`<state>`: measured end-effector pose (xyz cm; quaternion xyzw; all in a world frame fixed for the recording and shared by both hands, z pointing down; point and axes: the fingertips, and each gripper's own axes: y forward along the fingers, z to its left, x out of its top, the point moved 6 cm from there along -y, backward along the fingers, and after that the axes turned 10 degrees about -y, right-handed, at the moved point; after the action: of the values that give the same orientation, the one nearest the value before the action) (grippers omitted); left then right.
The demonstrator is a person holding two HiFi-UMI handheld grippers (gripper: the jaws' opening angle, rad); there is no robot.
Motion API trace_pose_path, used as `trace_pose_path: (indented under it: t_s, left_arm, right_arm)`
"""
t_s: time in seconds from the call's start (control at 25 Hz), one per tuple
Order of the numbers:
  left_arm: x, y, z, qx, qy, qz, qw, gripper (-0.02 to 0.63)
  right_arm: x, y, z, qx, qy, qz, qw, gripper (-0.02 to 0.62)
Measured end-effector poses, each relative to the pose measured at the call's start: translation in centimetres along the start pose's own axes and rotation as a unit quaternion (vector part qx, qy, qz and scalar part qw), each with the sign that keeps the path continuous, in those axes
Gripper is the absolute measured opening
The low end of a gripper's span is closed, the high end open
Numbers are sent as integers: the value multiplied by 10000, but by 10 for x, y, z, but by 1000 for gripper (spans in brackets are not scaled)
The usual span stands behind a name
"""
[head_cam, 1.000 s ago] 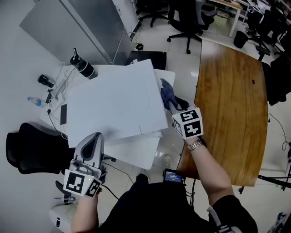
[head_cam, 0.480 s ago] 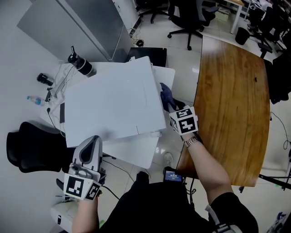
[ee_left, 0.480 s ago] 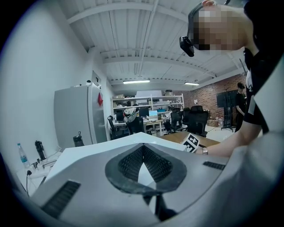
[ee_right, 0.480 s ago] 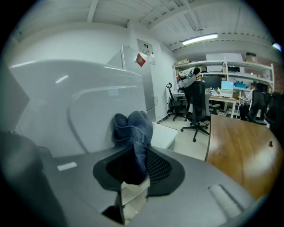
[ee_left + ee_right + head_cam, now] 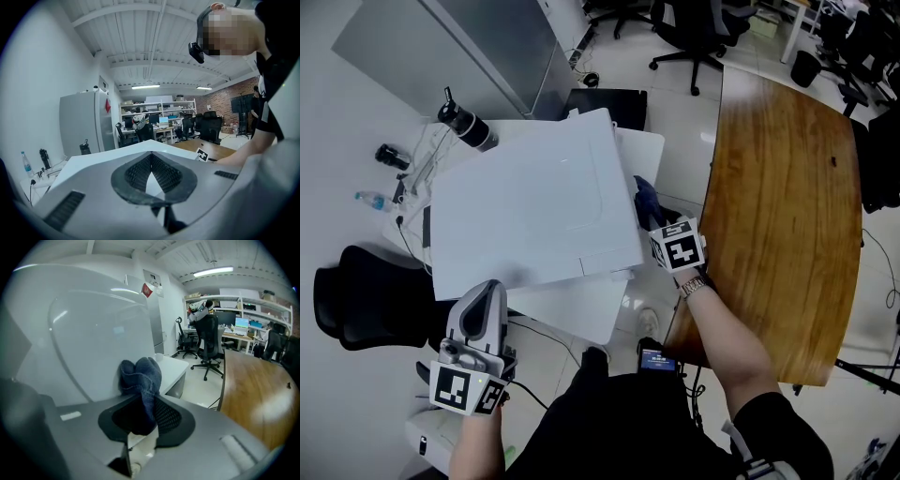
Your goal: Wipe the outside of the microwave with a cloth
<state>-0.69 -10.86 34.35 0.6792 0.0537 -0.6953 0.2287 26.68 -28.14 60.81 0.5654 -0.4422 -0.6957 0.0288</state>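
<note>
The white microwave (image 5: 525, 206) lies below me, its flat top facing up. My right gripper (image 5: 652, 221) is shut on a dark blue cloth (image 5: 645, 200) and presses it against the microwave's right side wall. In the right gripper view the bunched cloth (image 5: 140, 376) sticks out of the right gripper (image 5: 143, 416) and touches the white wall (image 5: 84, 333). My left gripper (image 5: 487, 292) hangs shut and empty off the microwave's near left corner. In the left gripper view its closed tips (image 5: 151, 155) point across the microwave top (image 5: 82, 164).
A curved wooden table (image 5: 778, 187) runs along the right. The microwave stands on a white table (image 5: 581, 314). A black flask (image 5: 467, 122), a small water bottle (image 5: 370, 200) and cables lie at the left. A black office chair (image 5: 356, 309) is at the near left, a grey cabinet (image 5: 459, 47) behind.
The right gripper with the cloth has sunk lower along the microwave's right side. The left gripper has stayed where it was.
</note>
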Motion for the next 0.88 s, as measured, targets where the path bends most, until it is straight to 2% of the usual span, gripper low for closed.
trace_pose_path:
  t_s: [0.52, 0.88]
  left_arm:
    - [-1, -11, 1, 194, -27, -24, 9998, 5]
    - [-3, -30, 17, 132, -189, -250, 9994, 5]
  right_arm:
    - [-18, 9, -1, 38, 62, 391, 9992, 81]
    - [-9, -38, -3, -443, 95, 194, 9988, 81]
